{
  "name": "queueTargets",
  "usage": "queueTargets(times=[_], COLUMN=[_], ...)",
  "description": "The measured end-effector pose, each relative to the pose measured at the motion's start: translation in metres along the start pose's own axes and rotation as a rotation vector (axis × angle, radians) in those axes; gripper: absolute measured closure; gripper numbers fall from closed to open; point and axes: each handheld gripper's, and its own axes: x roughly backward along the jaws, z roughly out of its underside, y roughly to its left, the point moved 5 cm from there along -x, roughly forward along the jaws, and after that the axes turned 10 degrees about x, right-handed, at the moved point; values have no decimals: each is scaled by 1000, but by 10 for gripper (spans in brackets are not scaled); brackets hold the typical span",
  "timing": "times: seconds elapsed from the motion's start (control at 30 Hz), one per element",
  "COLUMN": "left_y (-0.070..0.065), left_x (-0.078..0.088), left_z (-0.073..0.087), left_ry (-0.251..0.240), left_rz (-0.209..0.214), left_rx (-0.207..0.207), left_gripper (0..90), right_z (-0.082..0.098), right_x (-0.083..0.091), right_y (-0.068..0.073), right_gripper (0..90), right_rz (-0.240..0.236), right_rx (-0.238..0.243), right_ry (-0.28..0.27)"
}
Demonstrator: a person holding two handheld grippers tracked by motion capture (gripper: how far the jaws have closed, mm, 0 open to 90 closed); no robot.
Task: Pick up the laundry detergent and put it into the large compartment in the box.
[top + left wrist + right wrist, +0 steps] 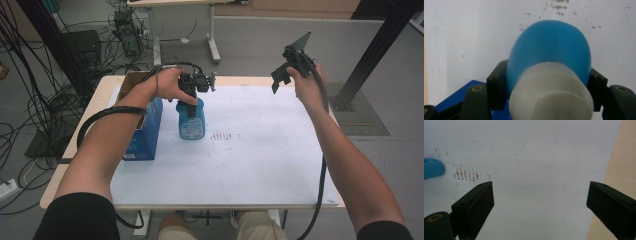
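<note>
The left gripper [191, 102] is clamped on the neck of the blue bottle [191, 121], just under its white cap [550, 93]; the bottle stands upright on the white mat [260, 165], left of centre and just right of the blue box [145, 132]. The right gripper [281, 80] hangs above the mat's far right part with its jaws wide apart and nothing between them.

The likely trouble: the jaws hold a rounded, smooth shoulder high up, so if lifted the bottle could swing or slip down through the pads, or tip against the box beside it. A squeeze on soft plastic might also push liquid towards the cap.

The bottle is capped and its wall is opaque, so I cannot tell how full it is. The box's top sits behind the left forearm, so its contents are not visible
</note>
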Motion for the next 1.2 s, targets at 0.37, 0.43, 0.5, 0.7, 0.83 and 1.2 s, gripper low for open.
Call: queueTargets(times=[0.37, 0.43, 0.5, 0.7, 0.83, 1.2], left_y=[-1, -1, -1, 0, 0, 1], left_x=[0, 0, 0, 0, 0, 1], left_z=[-1, -1, -1, -1, -2, -2], left_ry=[3, 4, 6, 10, 16, 18], left_rz=[-1, -1, 0, 3, 5, 13], left_rx=[-2, -1, -2, -2, -4, 9], left_gripper=[363, 364, 365, 368, 369, 373], right_z=[0, 0, 0, 0, 0, -1], right_x=[-1, -1, -1, -2, -2, -3], right_y=[0, 0, -1, 0, 0, 1], right_gripper=[72, 72, 72, 72, 72, 72], right_rz=[-2, -2, -2, -2, -2, -1], right_rx=[2, 1, 1, 2, 3, 5], right_ry=[1, -1, -1, 0, 2, 4])
